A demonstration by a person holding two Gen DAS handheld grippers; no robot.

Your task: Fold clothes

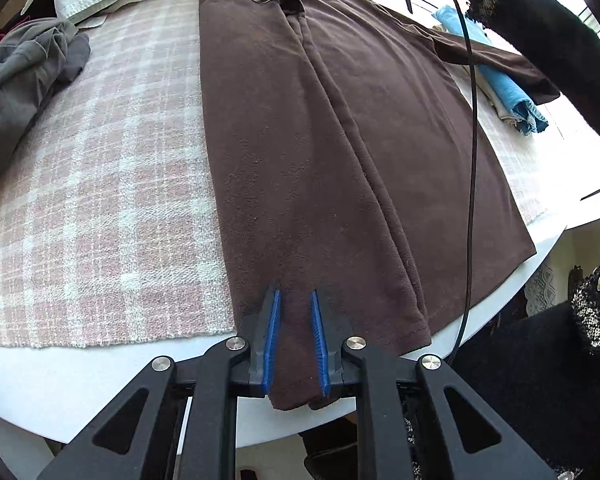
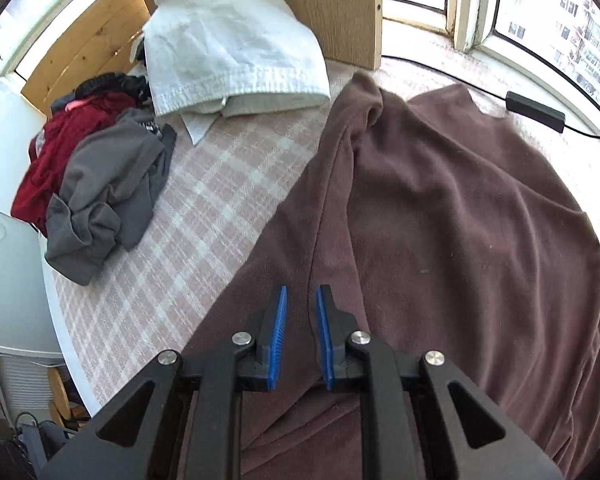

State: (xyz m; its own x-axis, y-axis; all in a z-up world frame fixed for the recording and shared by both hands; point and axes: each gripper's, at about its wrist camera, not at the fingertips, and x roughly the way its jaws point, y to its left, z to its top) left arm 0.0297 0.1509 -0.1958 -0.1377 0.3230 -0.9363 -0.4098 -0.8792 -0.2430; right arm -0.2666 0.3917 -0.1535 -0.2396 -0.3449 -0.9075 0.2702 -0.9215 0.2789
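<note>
**A:** How do the jaws stand?

**B:** The left gripper [image 1: 296, 296] has its jaws a little apart, with the hem of the brown garment [image 1: 332, 128] lying between its blue pads [image 1: 271, 340]. The right gripper [image 2: 301, 294] is likewise slightly parted, hovering over a fold in the same cloth.

**A:** Where does the garment lie?

**B:** Spread lengthwise on a pink plaid cloth [image 1: 100, 200], a grey garment [image 2: 104, 196] and a white one [image 2: 228, 40] well apart.

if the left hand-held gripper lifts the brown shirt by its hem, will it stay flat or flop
Probably flop: the brown shirt lies in soft creases and one side is already folded over itself. Its fuzzy surface looks likely to cling to the checked cloth rather than slide. The left hand-held gripper straddles only a narrow bit of hem, so the rest would likely sag.
</note>
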